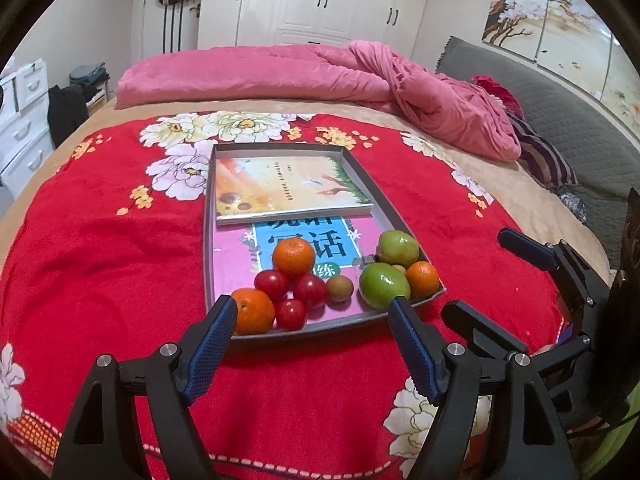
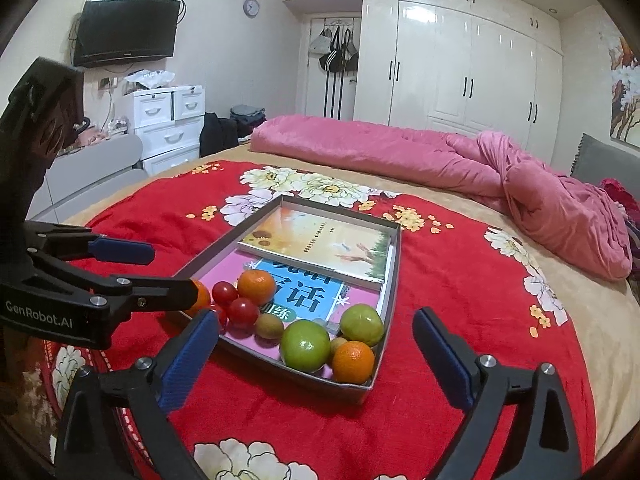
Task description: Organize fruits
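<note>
The grey tray point(image 1: 288, 330) lies on the red flowered blanket point(image 1: 100, 248), its near rim just ahead of the left gripper point(image 1: 312, 316) and its low walls standing up on all sides. Bare blanket runs between that rim and both tools, and more of it spreads left of the left gripper and right of the right gripper point(image 2: 316, 332). Beyond the tray the pink quilt point(image 1: 280, 76) is heaped across the far side of the bed.

All the fruit sits crowded at the tray's near end. In front of the left gripper's left finger an orange point(image 1: 254, 311) rests against the near rim, with three red tomatoes point(image 1: 308, 290) touching one another just beyond it, a second orange point(image 1: 294, 257) behind them and a small brown fruit point(image 1: 340, 288) beside them. Ahead of its right finger lie two green fruits point(image 1: 384, 285) and a third orange point(image 1: 423, 279) in the near right corner. Two books point(image 1: 280, 188) fill the far part of the tray, the upper one overlapping the lower.

The left gripper is held low and level, spread wide and holding nothing. The right gripper, beside it to the right, is likewise spread wide and holding nothing, angled toward the tray's near right corner
</note>
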`<state>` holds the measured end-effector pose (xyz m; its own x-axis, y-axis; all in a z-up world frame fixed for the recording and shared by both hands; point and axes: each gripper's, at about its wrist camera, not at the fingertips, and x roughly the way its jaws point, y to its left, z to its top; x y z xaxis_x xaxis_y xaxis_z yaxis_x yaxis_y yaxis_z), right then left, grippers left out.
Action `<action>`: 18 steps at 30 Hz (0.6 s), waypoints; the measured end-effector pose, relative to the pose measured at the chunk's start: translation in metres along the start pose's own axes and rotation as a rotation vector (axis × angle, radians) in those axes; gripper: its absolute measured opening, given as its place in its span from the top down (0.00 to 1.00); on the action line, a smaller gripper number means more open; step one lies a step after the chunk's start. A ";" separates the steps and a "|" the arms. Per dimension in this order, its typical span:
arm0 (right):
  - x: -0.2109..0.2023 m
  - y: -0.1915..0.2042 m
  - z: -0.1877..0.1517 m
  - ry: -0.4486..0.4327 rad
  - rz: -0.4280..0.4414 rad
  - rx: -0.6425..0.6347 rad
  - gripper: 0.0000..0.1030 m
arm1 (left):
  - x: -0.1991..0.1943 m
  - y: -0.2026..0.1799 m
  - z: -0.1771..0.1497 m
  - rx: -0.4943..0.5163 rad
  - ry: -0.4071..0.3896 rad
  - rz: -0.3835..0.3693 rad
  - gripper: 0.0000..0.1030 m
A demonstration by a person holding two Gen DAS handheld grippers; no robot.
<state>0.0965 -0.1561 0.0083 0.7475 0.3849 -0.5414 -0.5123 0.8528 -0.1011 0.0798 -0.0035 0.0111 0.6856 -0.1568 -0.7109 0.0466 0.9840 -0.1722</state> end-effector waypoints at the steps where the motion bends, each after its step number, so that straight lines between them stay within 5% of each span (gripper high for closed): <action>1: -0.001 0.001 0.000 0.001 0.001 0.002 0.05 | -0.002 0.000 -0.001 -0.001 0.000 0.002 0.23; 8: -0.014 0.004 -0.001 0.022 0.014 0.043 0.02 | -0.015 0.002 -0.026 -0.035 0.036 0.029 0.23; 18: -0.023 0.005 -0.026 0.174 0.013 0.153 0.02 | -0.022 0.001 -0.053 -0.083 0.080 0.069 0.23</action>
<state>0.0661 -0.1699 -0.0017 0.6502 0.3404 -0.6793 -0.4415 0.8969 0.0269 0.0265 -0.0036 -0.0092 0.6252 -0.0986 -0.7742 -0.0610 0.9828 -0.1744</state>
